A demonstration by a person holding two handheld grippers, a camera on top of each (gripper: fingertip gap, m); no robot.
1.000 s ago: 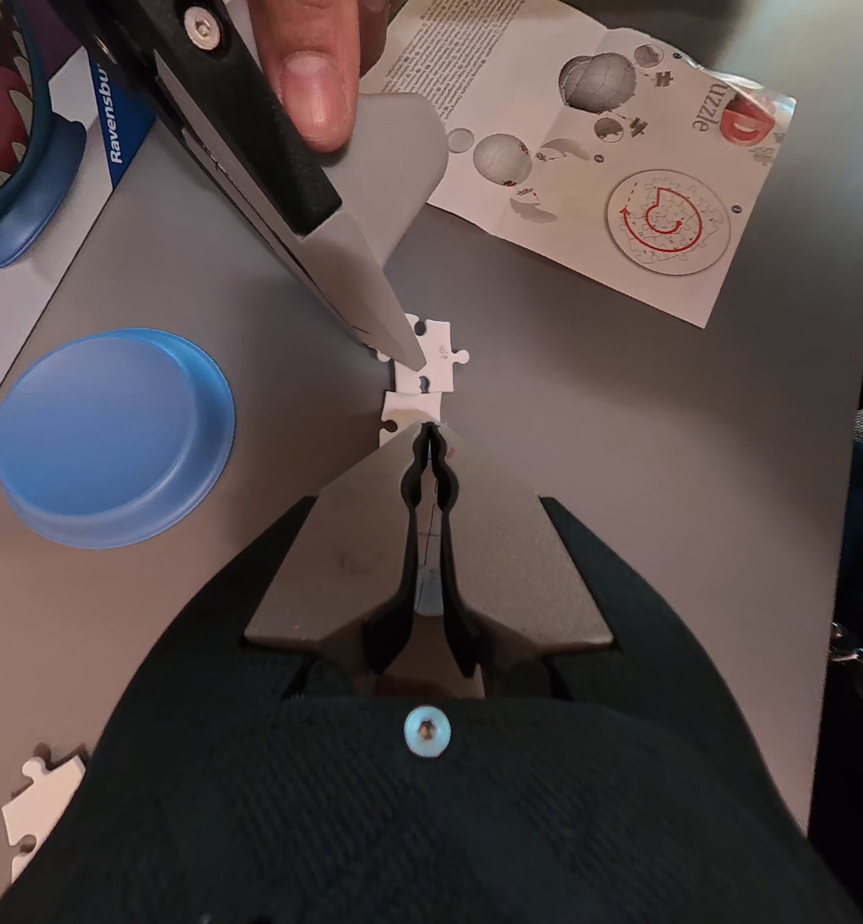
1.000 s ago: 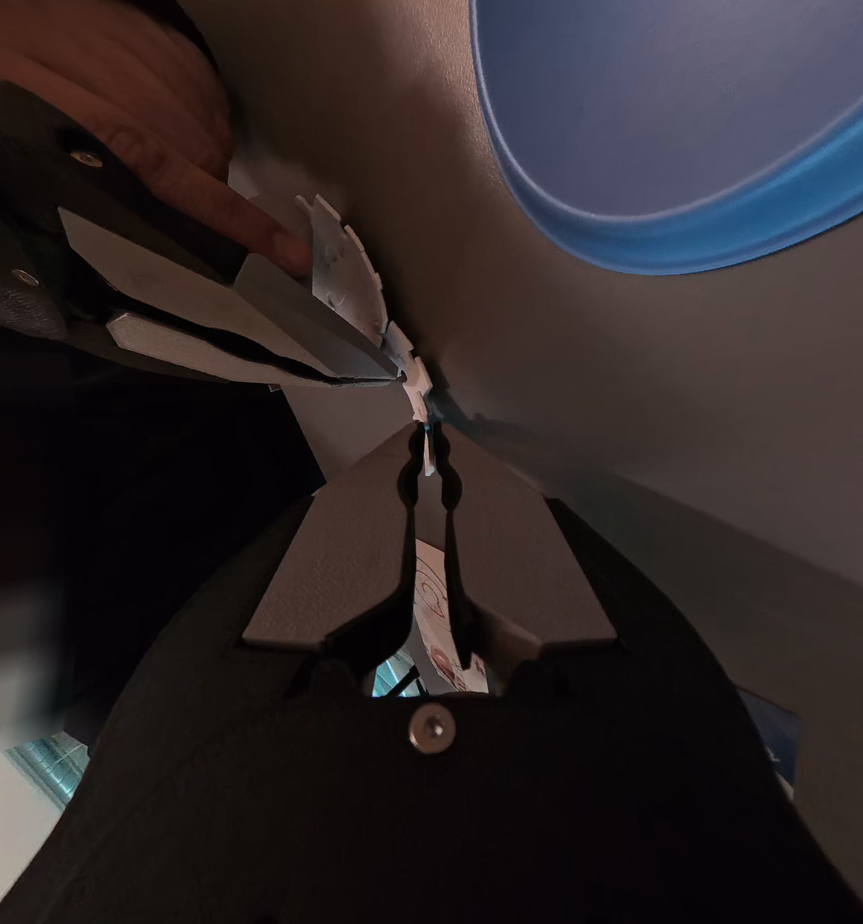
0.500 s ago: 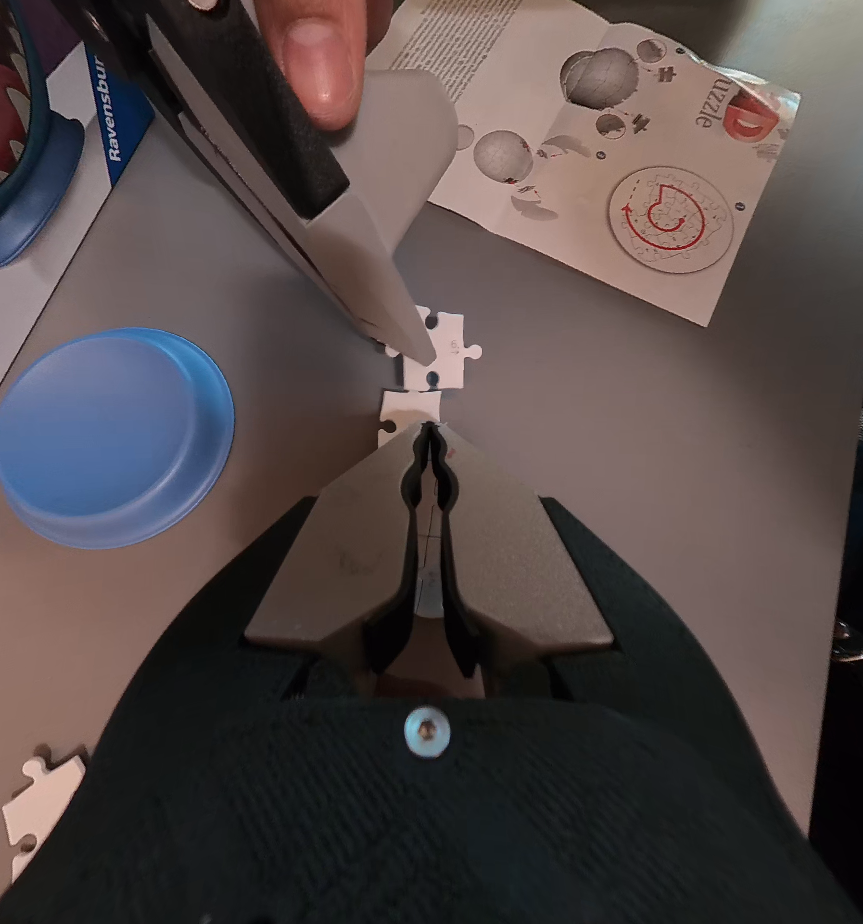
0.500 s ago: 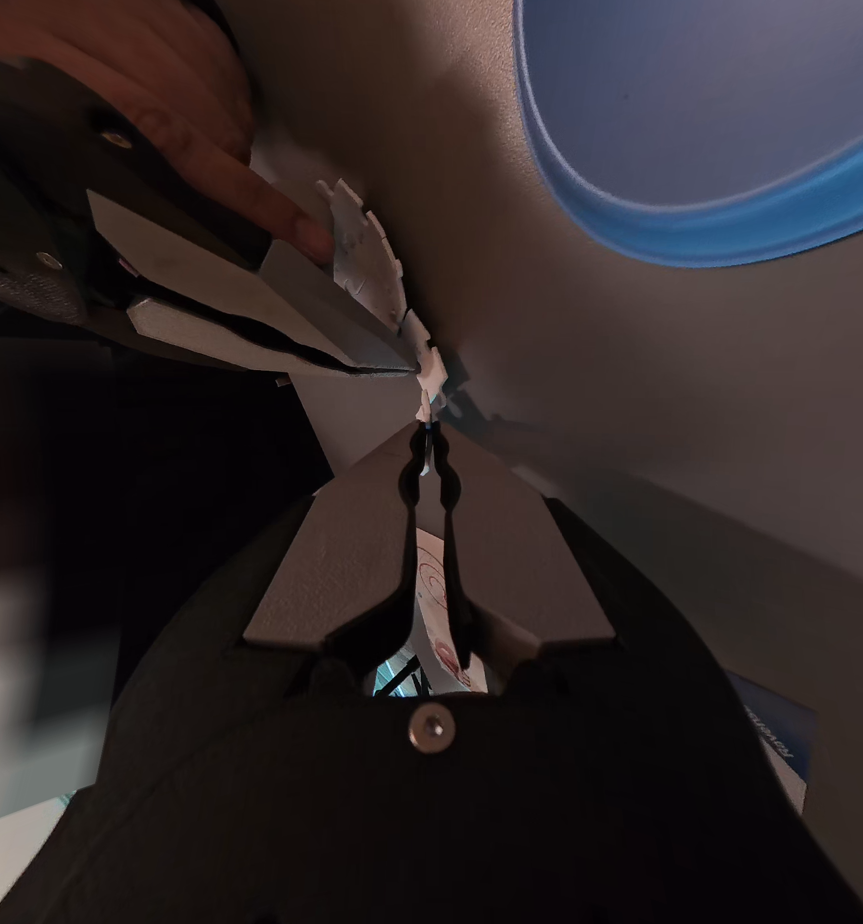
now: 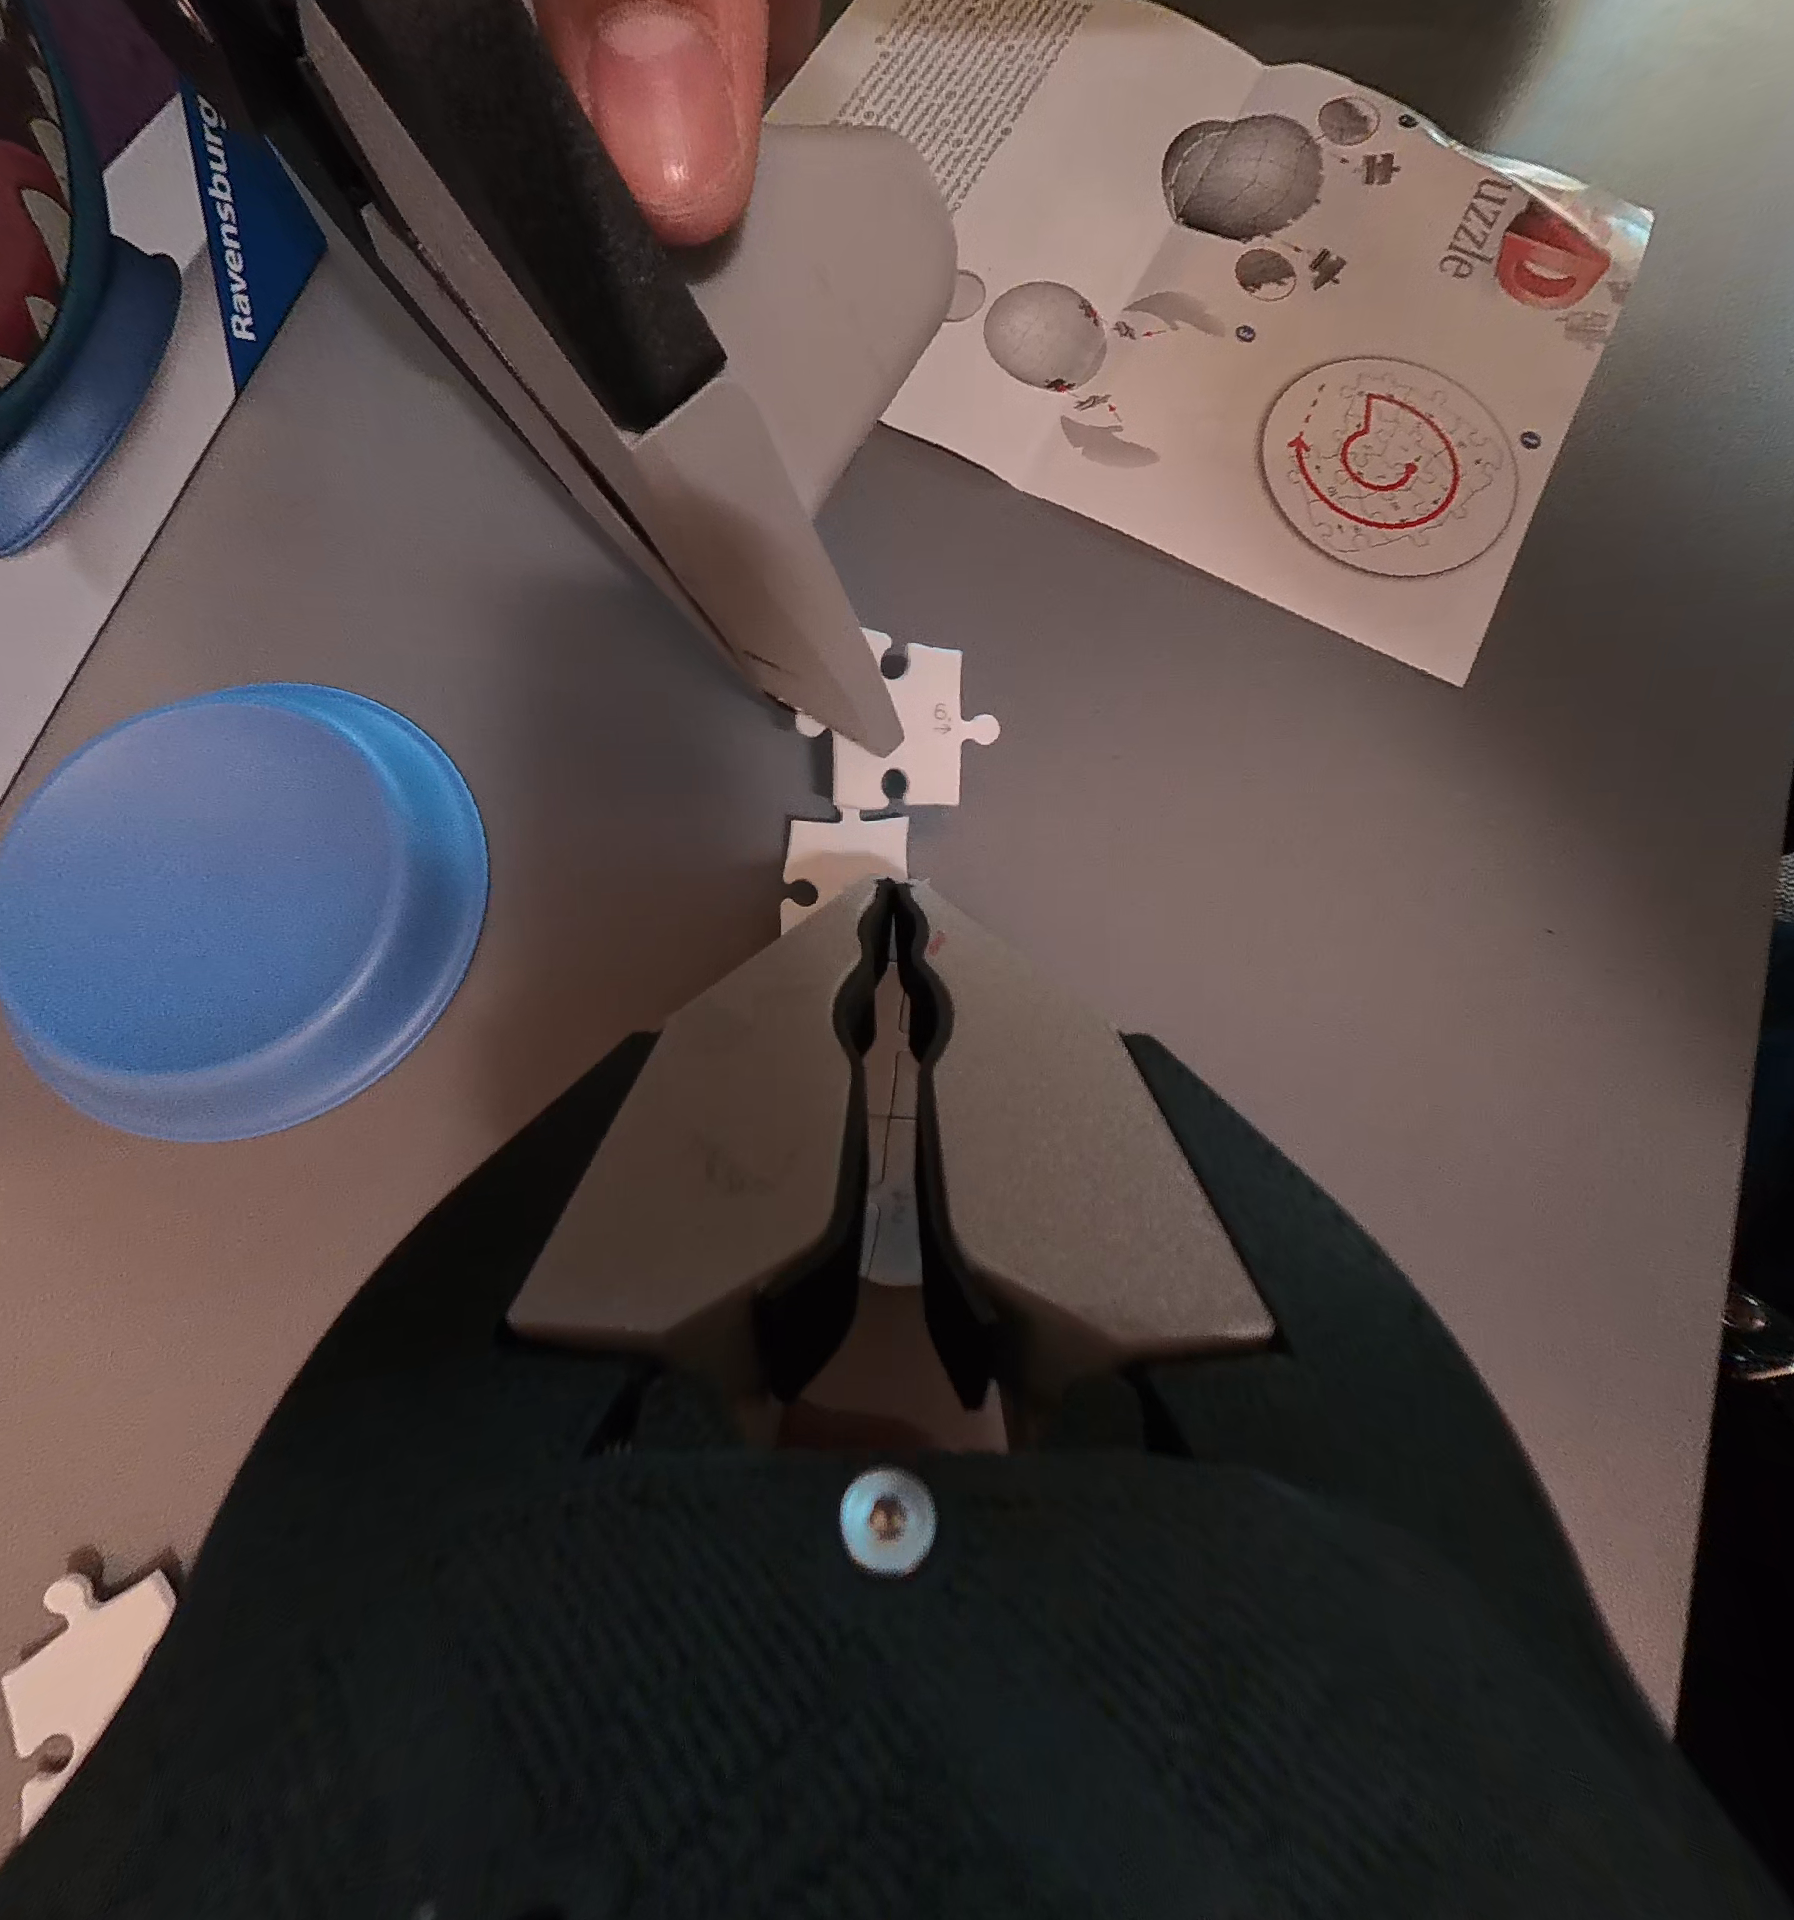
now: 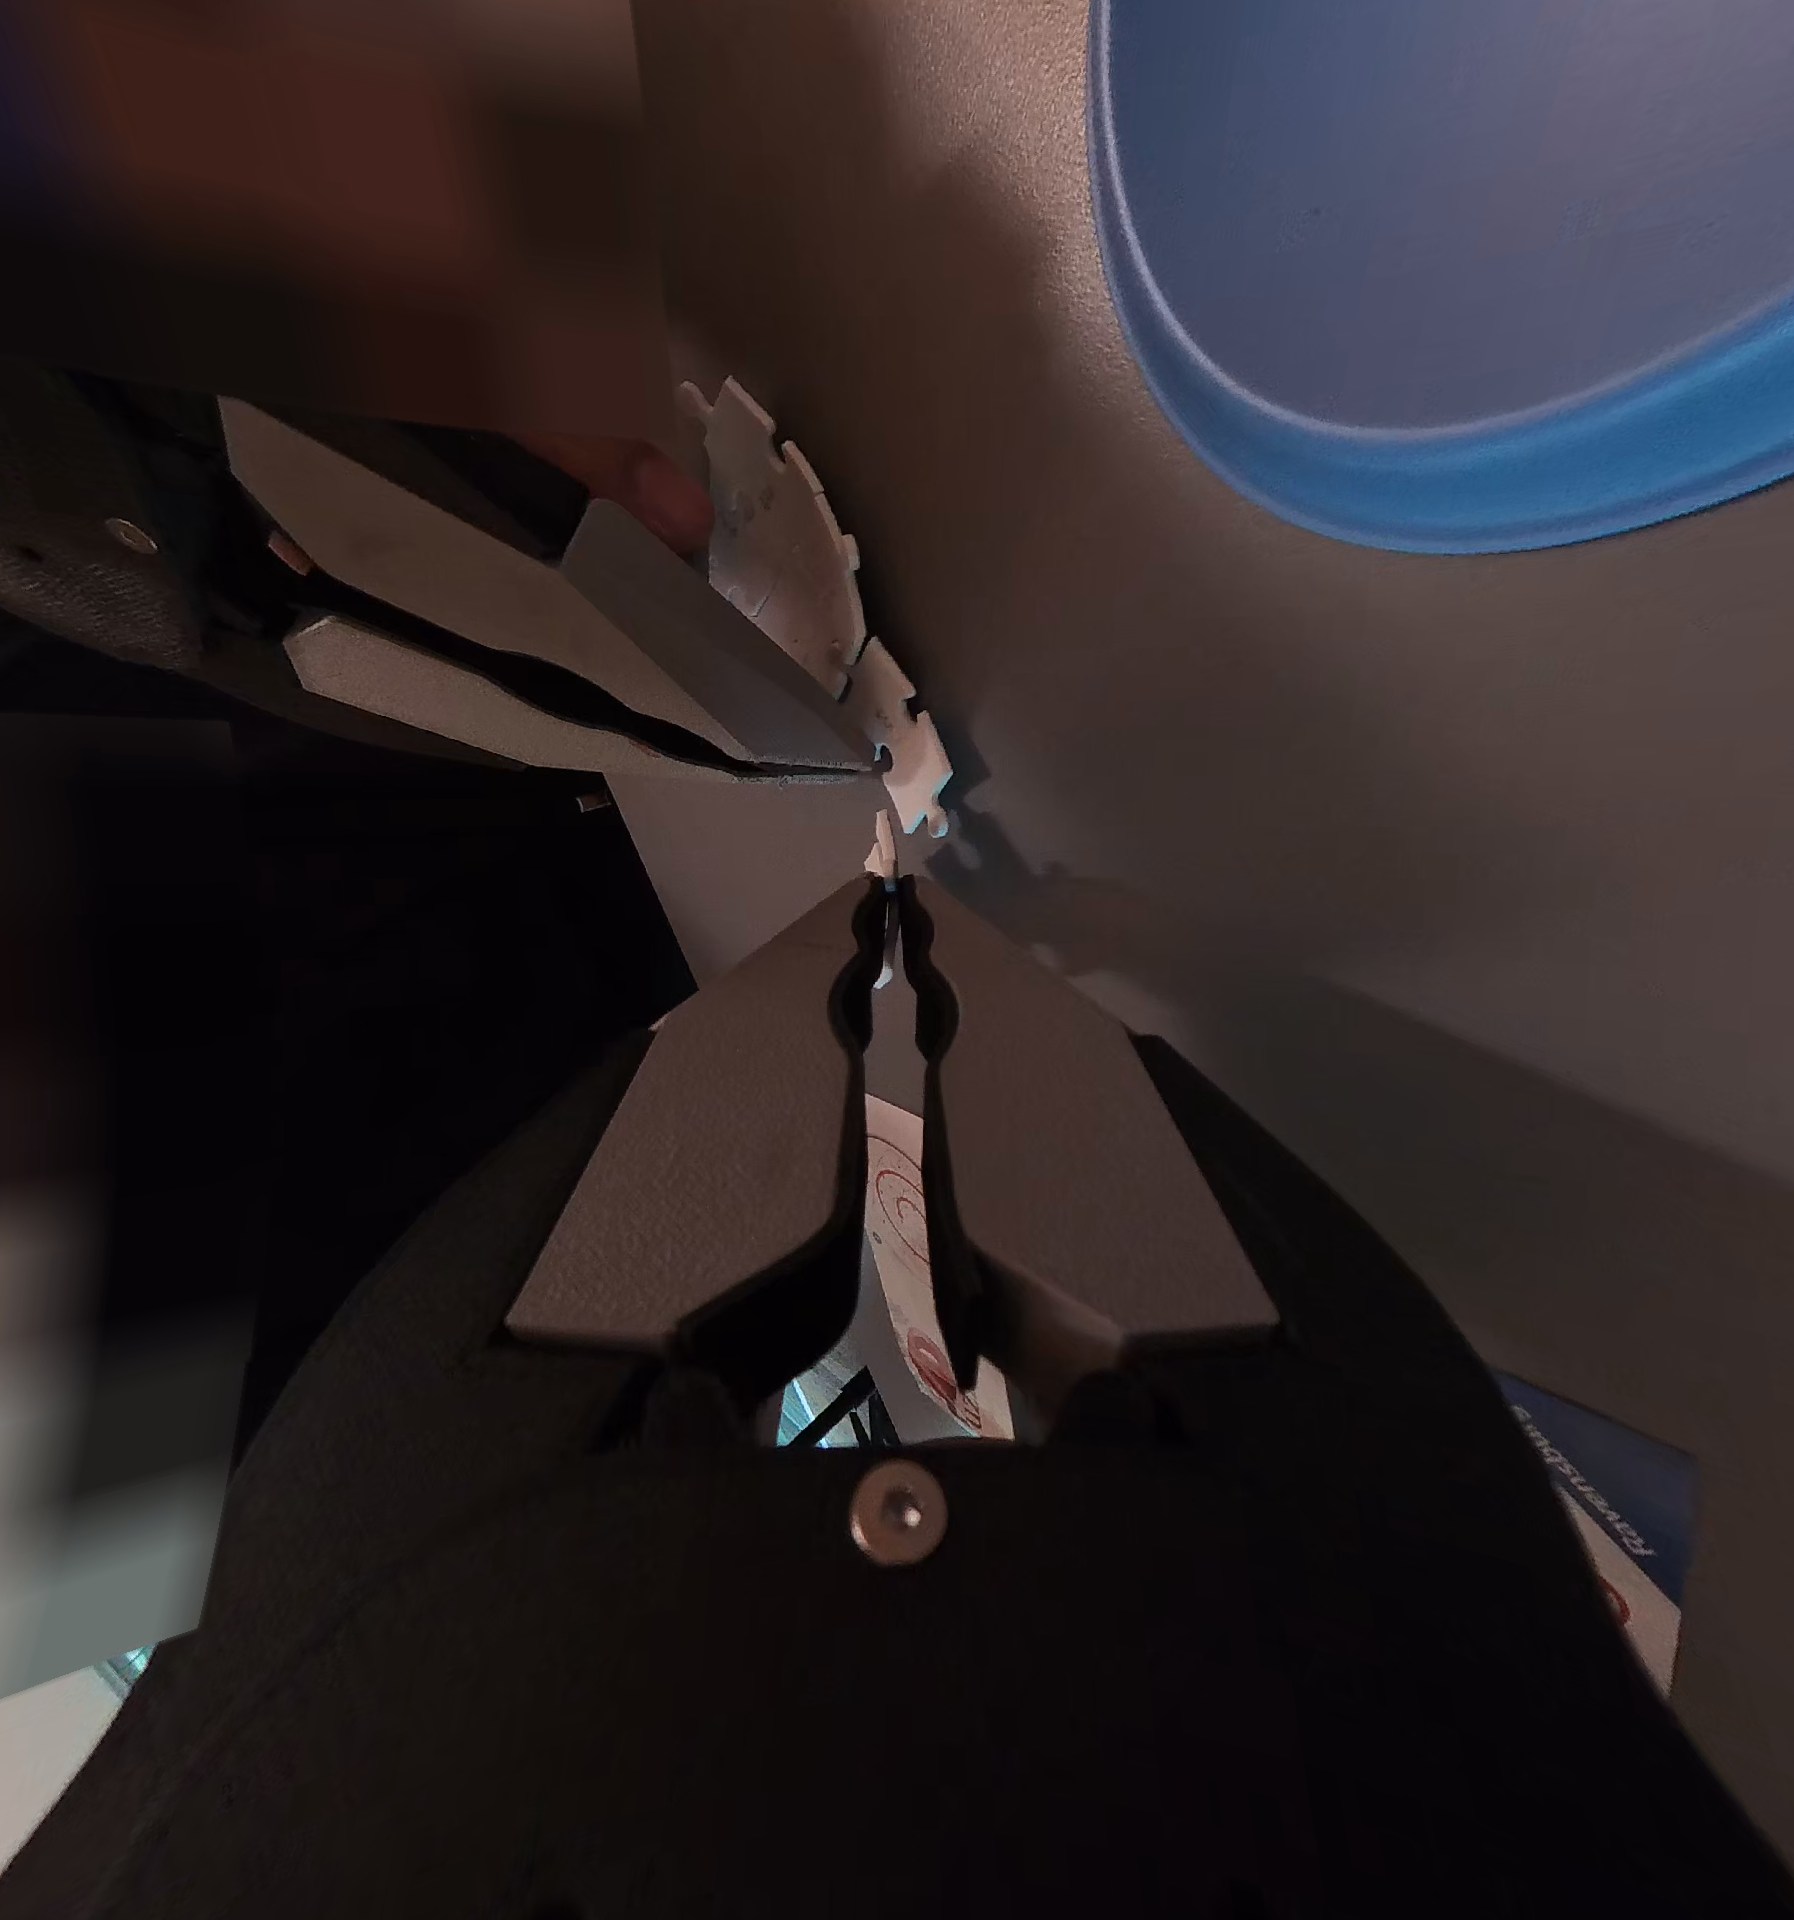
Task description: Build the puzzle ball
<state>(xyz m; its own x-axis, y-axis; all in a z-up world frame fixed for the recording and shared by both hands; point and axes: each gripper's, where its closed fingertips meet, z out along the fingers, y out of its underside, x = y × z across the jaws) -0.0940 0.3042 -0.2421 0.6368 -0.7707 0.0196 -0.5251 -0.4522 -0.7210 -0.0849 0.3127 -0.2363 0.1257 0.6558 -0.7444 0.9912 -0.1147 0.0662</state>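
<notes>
My left gripper (image 5: pixel 895 885) is shut on a strip of joined white puzzle pieces; its end piece (image 5: pixel 843 857) sticks out past the tips. My right gripper (image 5: pixel 862 727) comes in from the upper left, shut on a single white puzzle piece (image 5: pixel 919 743) held just beyond the strip's end, with a narrow gap between them. In the right wrist view my right gripper (image 6: pixel 893 883) pinches that piece (image 6: pixel 882 850) edge-on. The left gripper (image 6: pixel 862 767) enters from the left there with the curved strip (image 6: pixel 779 540). Both are held above the grey table (image 5: pixel 1288 935).
A blue round stand (image 5: pixel 233 904) lies on the left; it also shows in the right wrist view (image 6: pixel 1495 488). The puzzle box (image 5: pixel 93 260) is at the top left, an unfolded instruction sheet (image 5: pixel 1288 343) at the top right. Loose white pieces (image 5: pixel 82 1683) lie at the bottom left. The table edge (image 5: pixel 1745 1039) runs down the right. The grippers are tip to tip, or close to it.
The single piece in my right gripper has drawn slightly away from the strip's end and to the right, so a small gap shows. My left gripper has stayed still.
</notes>
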